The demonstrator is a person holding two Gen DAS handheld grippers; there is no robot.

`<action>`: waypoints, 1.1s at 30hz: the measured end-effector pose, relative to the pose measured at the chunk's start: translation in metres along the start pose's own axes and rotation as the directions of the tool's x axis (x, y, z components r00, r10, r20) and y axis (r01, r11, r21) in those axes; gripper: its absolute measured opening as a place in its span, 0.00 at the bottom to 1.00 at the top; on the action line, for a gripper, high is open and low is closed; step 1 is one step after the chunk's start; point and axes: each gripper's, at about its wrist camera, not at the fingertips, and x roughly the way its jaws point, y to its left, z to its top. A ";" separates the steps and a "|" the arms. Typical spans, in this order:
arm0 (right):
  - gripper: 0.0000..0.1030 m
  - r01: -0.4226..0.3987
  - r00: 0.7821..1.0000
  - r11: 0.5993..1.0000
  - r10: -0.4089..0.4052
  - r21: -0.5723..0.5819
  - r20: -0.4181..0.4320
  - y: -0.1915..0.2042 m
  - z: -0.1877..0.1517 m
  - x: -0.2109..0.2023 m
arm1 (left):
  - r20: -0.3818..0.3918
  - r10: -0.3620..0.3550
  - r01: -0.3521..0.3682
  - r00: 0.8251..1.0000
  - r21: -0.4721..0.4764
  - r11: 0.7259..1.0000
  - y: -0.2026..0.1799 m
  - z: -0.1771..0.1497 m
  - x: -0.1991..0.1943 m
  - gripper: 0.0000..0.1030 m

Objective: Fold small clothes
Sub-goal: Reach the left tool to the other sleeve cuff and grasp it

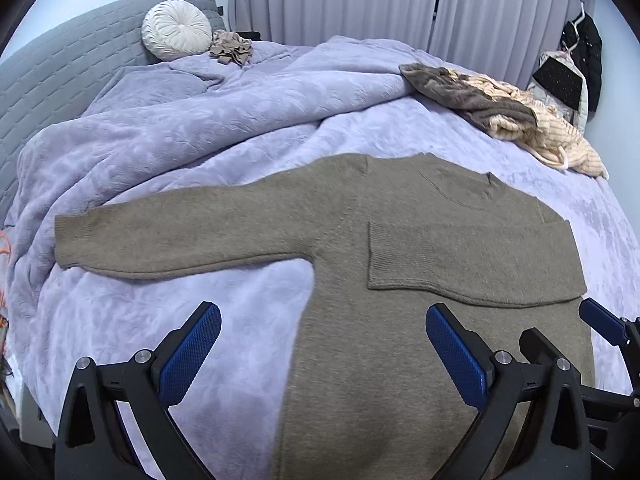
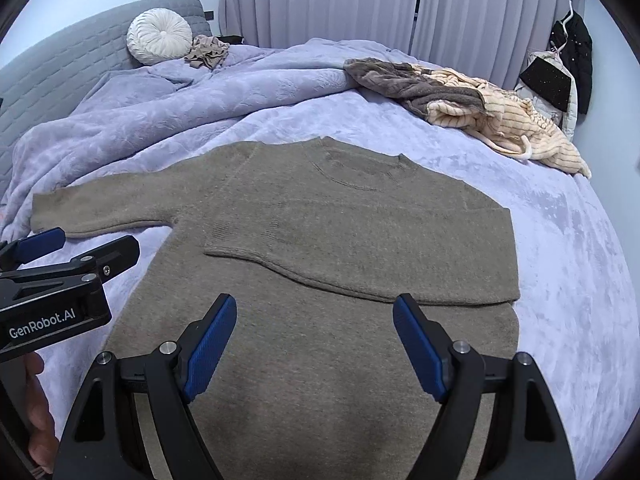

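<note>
Lying flat on the lavender bed cover (image 2: 560, 280), the olive-brown sweater (image 2: 320, 340) is spread face up with its neckline pointing toward the curtains (image 2: 320, 0). Its right-hand sleeve (image 2: 360, 268) is folded across the chest, the cuff ending near the middle of the body, while the other sleeve (image 1: 180, 236) stretches straight out to the left on the cover.

The left hand-held gripper (image 1: 323, 354) hovers above the sweater's lower left edge, jaws spread wide, one blue pad over the bare cover and the other over the knit, pinching nothing. The right hand-held gripper (image 2: 315, 346) hovers above the sweater's body below the folded sleeve, jaws likewise spread and holding nothing. The two tools sit side by side, each showing at the edge of the other's view.

Farther back, a heap of grey and cream striped clothes (image 2: 460, 112) lies at the bed's right side, well apart from the sweater. A round white cushion (image 1: 176, 34) leans on the grey headboard (image 1: 60, 72), a crumpled beige garment (image 1: 232, 48) just beside it.
</note>
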 end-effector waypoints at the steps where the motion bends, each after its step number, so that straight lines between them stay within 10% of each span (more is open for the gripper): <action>1: 0.81 0.002 1.000 1.000 -0.002 -0.004 0.006 0.005 0.003 0.000 | 0.003 0.002 -0.002 1.000 -0.006 1.000 0.006 0.002 -0.001 1.00; 33: 0.81 -0.073 0.997 0.988 0.069 -0.136 -0.038 0.139 0.060 0.052 | -0.082 0.161 -0.180 0.983 -0.365 0.913 0.226 0.009 0.057 1.00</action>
